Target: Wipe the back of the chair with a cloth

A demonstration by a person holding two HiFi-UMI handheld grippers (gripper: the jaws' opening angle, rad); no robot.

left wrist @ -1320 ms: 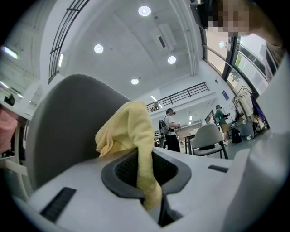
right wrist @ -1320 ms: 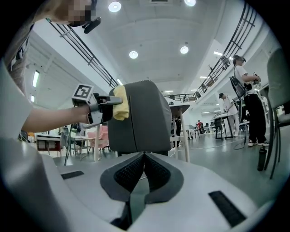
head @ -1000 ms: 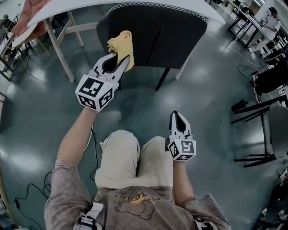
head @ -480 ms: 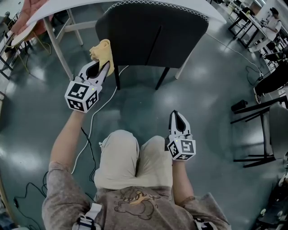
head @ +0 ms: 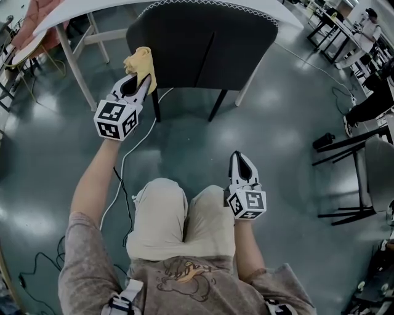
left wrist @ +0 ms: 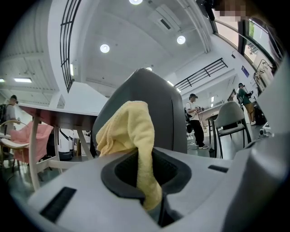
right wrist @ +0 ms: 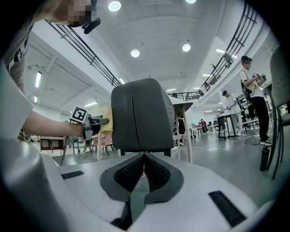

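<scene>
— Whereabouts of the cloth?
— Upper left of the head view. Yellow cloth (head: 140,61), bunched, pinched in the left claw (head: 138,83), which is clamped tight on a fold. Loose wad puffed out beyond the tips, at the left edge of the dark chair back (head: 203,46); touching or just beside it, hard to say which.
— And the other claw?
— Right claw (head: 241,161), lower centre, above the lap. Pads pressed together with nothing between them. Well apart from the chair, pointed toward it.
— Chair itself?
— Top centre, pushed under a white bench (head: 74,9), back turned toward the camera, legs on a glossy grey floor (head: 184,141).
— Likely feel of the cloth?
— Probably soft, light and floppy. No danger of breakage, but apt to slide out of a thin pinch or fold over on itself.
— Best place to hold?
— As now: by a gathered bunch, with a generous wad left free ahead of the tips for pressing flat against the upholstery.
— Stage of the job?
— Apparently mid-wipe, at the left edge of the back.
</scene>
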